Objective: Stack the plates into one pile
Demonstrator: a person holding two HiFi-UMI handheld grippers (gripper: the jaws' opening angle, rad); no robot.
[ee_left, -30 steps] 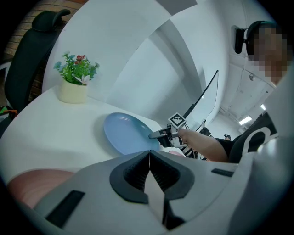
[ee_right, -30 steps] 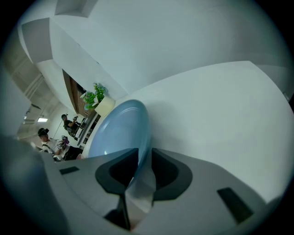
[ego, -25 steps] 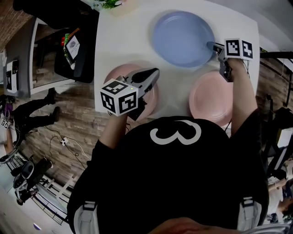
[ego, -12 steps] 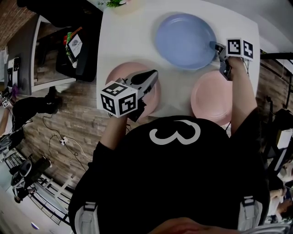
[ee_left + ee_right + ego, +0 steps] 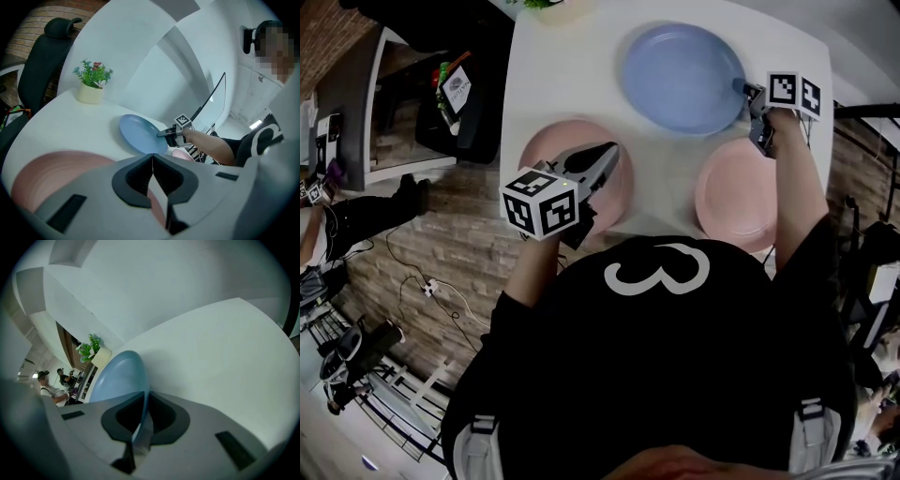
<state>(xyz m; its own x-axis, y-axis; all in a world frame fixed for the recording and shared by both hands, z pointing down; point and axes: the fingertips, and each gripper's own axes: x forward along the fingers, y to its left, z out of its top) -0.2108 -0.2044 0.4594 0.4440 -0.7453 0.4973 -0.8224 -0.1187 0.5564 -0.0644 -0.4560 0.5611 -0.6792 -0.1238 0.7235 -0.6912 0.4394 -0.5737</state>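
A blue plate (image 5: 684, 77) lies at the far side of the white table (image 5: 562, 75). My right gripper (image 5: 738, 89) is at its right rim. Its jaws have just been closing, and in the right gripper view (image 5: 144, 397) they pinch the blue plate's (image 5: 117, 376) edge. Two pink plates lie nearer, one on the left (image 5: 558, 155) and one on the right (image 5: 741, 192). My left gripper (image 5: 607, 155) hovers over the left pink plate (image 5: 56, 173), shut and holding nothing. The left gripper view also shows the blue plate (image 5: 138, 133) and the right gripper (image 5: 161, 135).
A small potted plant (image 5: 92, 82) stands at the table's far edge. A black chair (image 5: 473, 103) is close against the table's left side. The wooden floor (image 5: 441, 262) left of the table carries cables and gear.
My left gripper has drifted a little to the left over the left pink plate. The right gripper stays at the blue plate's rim. No plate has moved.
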